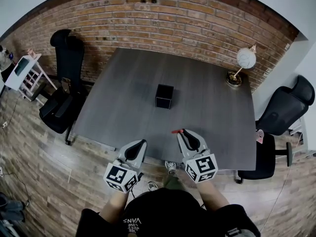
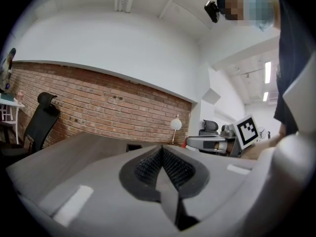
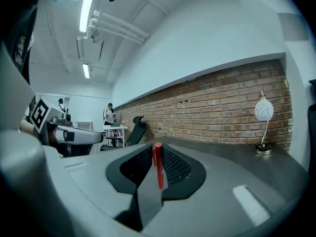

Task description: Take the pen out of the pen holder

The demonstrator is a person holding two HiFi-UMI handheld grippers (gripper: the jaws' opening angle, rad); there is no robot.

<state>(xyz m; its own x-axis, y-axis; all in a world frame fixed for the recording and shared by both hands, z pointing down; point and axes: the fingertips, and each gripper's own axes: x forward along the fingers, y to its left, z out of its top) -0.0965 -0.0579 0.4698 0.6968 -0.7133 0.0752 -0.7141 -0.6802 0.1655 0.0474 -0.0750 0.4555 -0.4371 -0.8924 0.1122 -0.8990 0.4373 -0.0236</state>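
The black square pen holder (image 1: 164,96) stands near the middle of the grey table (image 1: 123,83), and its rim (image 2: 133,146) shows low beyond my left jaws. A red pen (image 1: 176,131) (image 3: 158,164) is pinched between the pads of my right gripper (image 1: 181,132) (image 3: 157,149), over the table's near edge and well short of the holder. The pen sticks out to the left of the jaws in the head view. My left gripper (image 1: 140,143) (image 2: 161,149) hovers at the near edge to the left, its pads closed together with nothing between them.
A globe lamp (image 1: 244,60) (image 3: 263,112) stands at the table's far right corner. Black office chairs sit at the left (image 1: 66,83) and right (image 1: 281,112). A brick wall (image 1: 187,19) runs behind the table, and a white rack (image 1: 24,73) stands at far left.
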